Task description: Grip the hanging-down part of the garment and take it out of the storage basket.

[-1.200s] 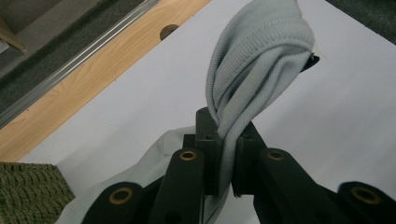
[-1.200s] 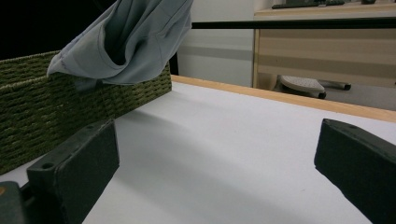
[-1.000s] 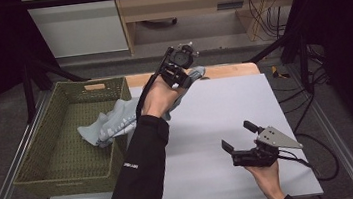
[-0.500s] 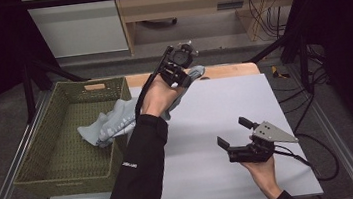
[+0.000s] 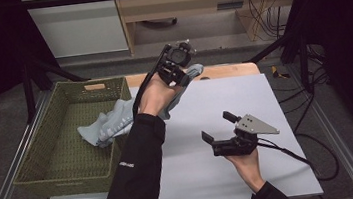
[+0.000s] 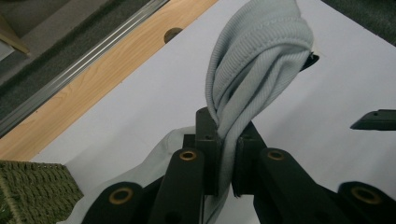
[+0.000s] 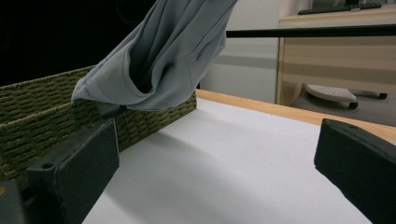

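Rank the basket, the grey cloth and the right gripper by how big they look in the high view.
1. Basket, clearly the largest.
2. Grey cloth, partly hidden by the arm.
3. Right gripper, though held higher, nearer the camera, so it looks bigger than it is.

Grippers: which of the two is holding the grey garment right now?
The left gripper, raised over the table's far edge, is shut on the grey garment. The right gripper is open and empty above the white table.
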`<action>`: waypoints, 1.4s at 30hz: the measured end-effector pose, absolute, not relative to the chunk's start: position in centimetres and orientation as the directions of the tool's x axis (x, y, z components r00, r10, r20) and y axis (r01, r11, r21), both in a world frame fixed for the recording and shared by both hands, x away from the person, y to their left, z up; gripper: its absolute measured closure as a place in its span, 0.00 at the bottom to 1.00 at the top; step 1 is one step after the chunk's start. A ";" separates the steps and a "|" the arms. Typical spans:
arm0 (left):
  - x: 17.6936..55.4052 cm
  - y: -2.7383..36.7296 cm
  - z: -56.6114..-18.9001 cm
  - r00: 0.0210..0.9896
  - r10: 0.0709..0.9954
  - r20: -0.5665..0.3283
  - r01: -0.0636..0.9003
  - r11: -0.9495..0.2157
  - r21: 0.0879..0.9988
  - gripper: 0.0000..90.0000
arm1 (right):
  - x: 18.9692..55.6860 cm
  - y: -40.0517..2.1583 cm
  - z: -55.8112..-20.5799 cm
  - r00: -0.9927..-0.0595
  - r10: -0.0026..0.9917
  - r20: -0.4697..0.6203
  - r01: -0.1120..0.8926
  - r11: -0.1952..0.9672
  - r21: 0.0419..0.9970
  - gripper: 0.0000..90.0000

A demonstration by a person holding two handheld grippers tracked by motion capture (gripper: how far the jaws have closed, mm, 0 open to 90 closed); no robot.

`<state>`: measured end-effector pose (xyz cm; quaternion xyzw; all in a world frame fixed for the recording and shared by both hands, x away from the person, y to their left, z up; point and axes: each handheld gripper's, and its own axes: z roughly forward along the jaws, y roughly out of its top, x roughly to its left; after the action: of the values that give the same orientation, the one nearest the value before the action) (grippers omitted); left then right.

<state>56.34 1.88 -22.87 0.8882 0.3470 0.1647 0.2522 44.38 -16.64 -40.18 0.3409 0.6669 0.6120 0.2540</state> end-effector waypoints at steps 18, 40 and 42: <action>56.7 1.9 -22.7 0.702 0.703 0.111 0.542 -0.629 0.557 0.92 | 47.1 -13.3 -40.9 -0.652 0.756 0.061 0.160 0.059 0.985 0.00; 56.4 2.3 -22.2 0.706 0.697 0.127 0.530 -0.638 0.558 0.92 | 49.1 -6.7 -41.4 -0.687 0.722 0.076 0.181 0.070 0.981 0.01; 56.3 2.2 -22.2 0.708 0.695 0.125 0.529 -0.639 0.559 0.92 | 49.4 -6.2 -41.5 -0.680 0.730 0.074 0.180 0.068 0.981 0.01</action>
<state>56.33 2.24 -22.21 0.8897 0.3440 0.1669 0.2494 49.36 -6.16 -41.46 0.3279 0.6937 0.5988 0.2296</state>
